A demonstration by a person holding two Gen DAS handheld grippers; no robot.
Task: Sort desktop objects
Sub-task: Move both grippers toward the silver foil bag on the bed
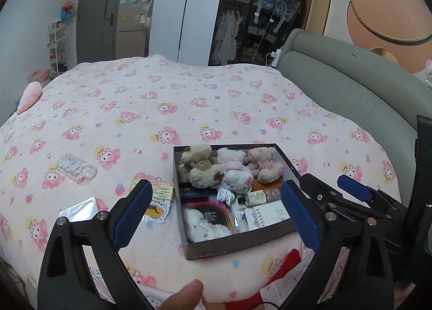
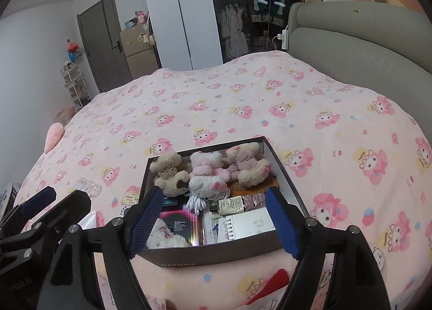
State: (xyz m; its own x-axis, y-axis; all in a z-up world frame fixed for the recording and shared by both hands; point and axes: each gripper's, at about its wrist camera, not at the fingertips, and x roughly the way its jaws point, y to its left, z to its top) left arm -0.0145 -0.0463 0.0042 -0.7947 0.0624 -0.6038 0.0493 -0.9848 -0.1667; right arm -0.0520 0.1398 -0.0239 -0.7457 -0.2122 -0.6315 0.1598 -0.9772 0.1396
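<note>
A dark grey open box (image 1: pixel 216 248) (image 2: pixel 216 256) sits on the pink patterned bedspread. It holds three small plush bears (image 1: pixel 199 164) (image 2: pixel 172 172), a white coiled cable (image 1: pixel 225 194), a small bottle (image 2: pixel 232 206), a spiral notebook (image 2: pixel 251 225) and a comb (image 2: pixel 243 188). My left gripper (image 1: pixel 216 194) hangs open above the box's near left side, with nothing between its blue pads. My right gripper (image 2: pixel 214 196) is open and empty over the box's near edge. The two grippers are side by side.
Left of the box lie a clear phone case (image 1: pixel 77 168), printed tags (image 1: pixel 159 191), a round sticker (image 1: pixel 156 212) and a silver foil packet (image 1: pixel 78 207). A red item (image 1: pixel 289 261) lies near the front edge. A grey headboard (image 1: pixel 337 88) bounds the right. A thumb (image 1: pixel 186 296) shows below.
</note>
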